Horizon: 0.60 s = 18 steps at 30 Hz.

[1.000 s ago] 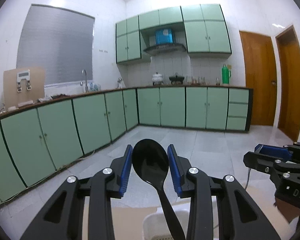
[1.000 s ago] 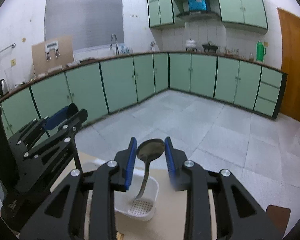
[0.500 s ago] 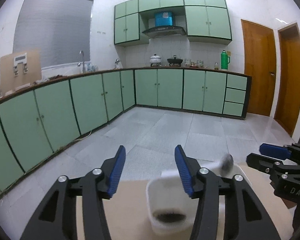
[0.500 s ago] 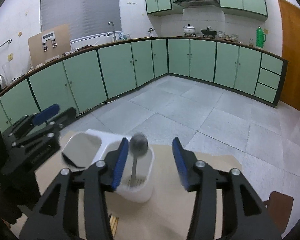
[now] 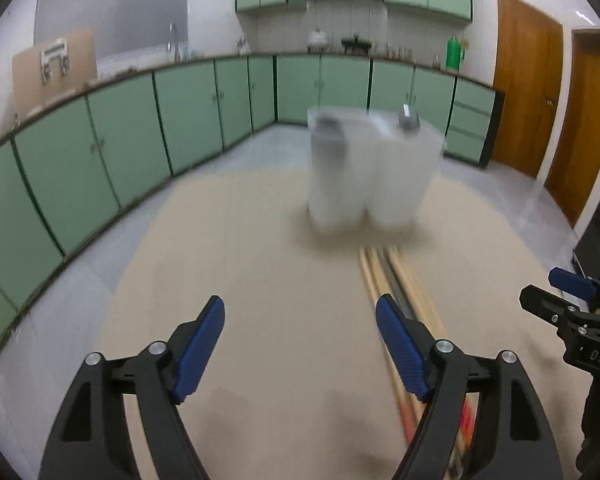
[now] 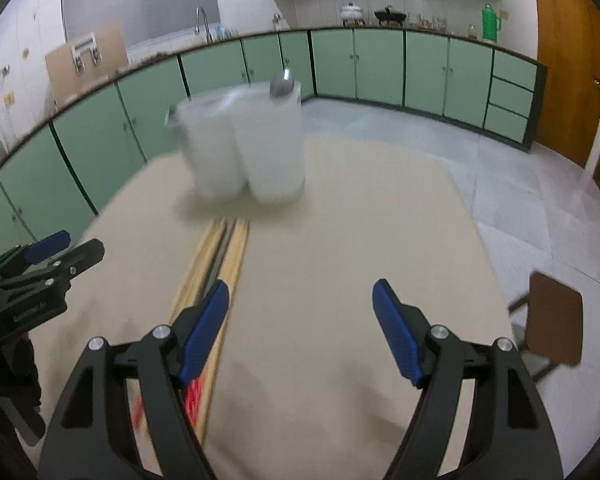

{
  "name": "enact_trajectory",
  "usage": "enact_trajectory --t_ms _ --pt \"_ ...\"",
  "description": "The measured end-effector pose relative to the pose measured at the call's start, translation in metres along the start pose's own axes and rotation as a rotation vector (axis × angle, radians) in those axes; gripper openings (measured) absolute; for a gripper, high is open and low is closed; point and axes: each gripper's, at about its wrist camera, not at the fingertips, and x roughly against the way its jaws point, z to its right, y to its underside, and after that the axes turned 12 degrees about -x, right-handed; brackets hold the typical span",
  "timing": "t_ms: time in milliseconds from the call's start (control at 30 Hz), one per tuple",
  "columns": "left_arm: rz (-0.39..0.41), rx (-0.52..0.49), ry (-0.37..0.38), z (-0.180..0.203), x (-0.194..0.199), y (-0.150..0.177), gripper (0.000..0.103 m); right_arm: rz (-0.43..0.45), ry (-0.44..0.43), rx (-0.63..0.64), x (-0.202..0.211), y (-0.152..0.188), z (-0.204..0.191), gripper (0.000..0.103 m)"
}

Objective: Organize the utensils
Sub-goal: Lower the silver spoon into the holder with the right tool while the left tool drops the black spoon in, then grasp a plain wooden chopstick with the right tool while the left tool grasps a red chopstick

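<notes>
A white two-compartment utensil holder stands upright on the beige table; it also shows in the right wrist view. A metal spoon's bowl sticks out of its right compartment, and a dark spoon's bowl out of its left. A bundle of chopsticks lies on the table in front of the holder, seen too in the right wrist view. My left gripper is open and empty, left of the chopsticks. My right gripper is open and empty, right of them.
The beige table has its far edge just behind the holder. A brown stool stands at the table's right side. Green kitchen cabinets line the room beyond.
Both grippers let go of their spoons, which now stand in the holder. Both grippers opened wide, pulled back and dropped lower toward the table, bringing the chopsticks into view.
</notes>
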Motion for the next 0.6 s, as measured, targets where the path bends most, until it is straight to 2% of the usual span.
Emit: enact_trajectory --t_ms 133,267,400,600 --pt "-0.09 0.004 0.009 0.009 0.008 0.043 0.079 -0.062 0.007 0.017 0.009 0.045 -0.004 0.072" --pt "-0.146 -0.008 0.004 0.014 0.013 0.068 0.079 -0.114 0.008 0.034 0.014 0.075 -0.007 0.072" --pt "-0.178 -0.007 0.006 0.016 0.016 0.082 0.08 -0.15 -0.004 0.05 0.014 0.086 -0.013 0.072" --pt "-0.195 -0.011 0.008 0.018 0.017 0.092 0.081 -0.137 0.007 0.088 0.013 0.087 -0.024 0.071"
